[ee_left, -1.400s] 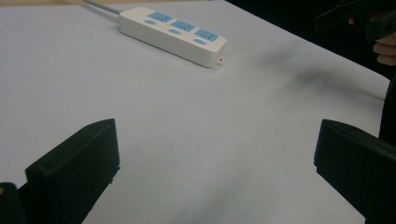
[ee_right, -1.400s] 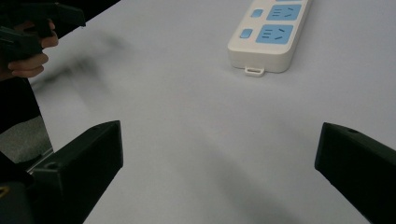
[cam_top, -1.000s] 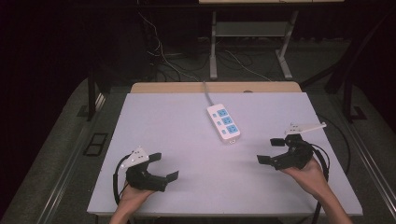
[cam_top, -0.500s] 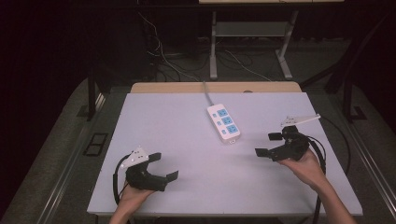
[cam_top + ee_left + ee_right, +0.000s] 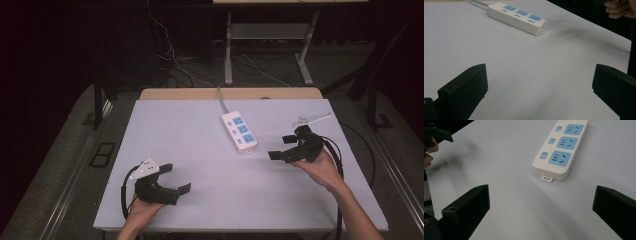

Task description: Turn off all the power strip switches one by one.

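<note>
the power strip [image 5: 240, 131] lay lengthwise just ahead-left of the nearer right gripper [image 5: 286, 145]; the left gripper [image 5: 174, 178] sat well apart; both gaped wide, empty.

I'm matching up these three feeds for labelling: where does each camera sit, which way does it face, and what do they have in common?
High view: above the person's side, looking forward and down on the pale grey table; forearms, left gripper and right gripper show.
Left gripper view: rides the left gripper, facing across the table to the white three-socket power strip with blue faces; open black jaws show.
Right gripper view: rides the right gripper, facing the strip's end; open jaws show.
All share the strip.
</note>
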Motion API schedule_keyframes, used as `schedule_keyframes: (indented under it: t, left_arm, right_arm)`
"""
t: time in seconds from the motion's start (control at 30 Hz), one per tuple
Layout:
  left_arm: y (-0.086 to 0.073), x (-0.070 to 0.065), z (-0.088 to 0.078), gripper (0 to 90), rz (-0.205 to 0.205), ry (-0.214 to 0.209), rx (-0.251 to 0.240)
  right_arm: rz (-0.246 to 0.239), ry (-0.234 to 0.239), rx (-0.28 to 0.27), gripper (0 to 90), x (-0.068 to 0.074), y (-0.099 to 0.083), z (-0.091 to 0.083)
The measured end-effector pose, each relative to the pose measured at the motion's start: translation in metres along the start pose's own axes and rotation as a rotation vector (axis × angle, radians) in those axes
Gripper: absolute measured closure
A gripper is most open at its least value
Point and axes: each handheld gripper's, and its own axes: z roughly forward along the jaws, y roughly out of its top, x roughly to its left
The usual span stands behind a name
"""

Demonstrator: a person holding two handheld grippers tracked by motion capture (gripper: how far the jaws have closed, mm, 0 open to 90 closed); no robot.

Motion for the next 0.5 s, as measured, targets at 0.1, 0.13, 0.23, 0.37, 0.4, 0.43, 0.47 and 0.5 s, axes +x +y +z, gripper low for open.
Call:
schedule_keyframes:
  t: [0.1,0.13,0.23,0.37,0.4,0.43,0.47,0.5]
  left_arm:
    - [0.000,0.000,0.000,0.0,0.000,-0.001,0.000]
    - [0.000,0.000,0.000,0.0,0.000,-0.001,0.001]
    - [0.000,0.000,0.000,0.0,0.002,-0.002,0.003]
    - [0.000,0.000,0.000,0.0,0.002,-0.002,0.000]
    - [0.000,0.000,0.000,0.0,0.001,-0.003,-0.001]
    - [0.000,0.001,0.000,0.0,-0.001,-0.002,-0.002]
    - [0.000,0.001,-0.001,0.0,-0.005,-0.001,-0.005]
    - [0.000,0.002,-0.001,0.0,-0.005,-0.002,-0.006]
  right_arm:
    - [-0.005,0.001,0.006,1.0,0.000,0.007,0.003]
    - [-0.008,0.000,0.009,1.0,-0.001,0.009,0.004]
    - [-0.014,-0.003,0.018,1.0,-0.003,0.014,0.008]
    - [-0.018,-0.008,0.036,1.0,-0.003,0.022,0.014]
    - [-0.020,-0.007,0.037,1.0,-0.004,0.024,0.015]
    - [-0.023,-0.005,0.037,1.0,-0.004,0.026,0.016]
    - [-0.025,-0.005,0.036,1.0,-0.004,0.028,0.017]
    - [-0.029,-0.005,0.037,1.0,-0.004,0.029,0.018]
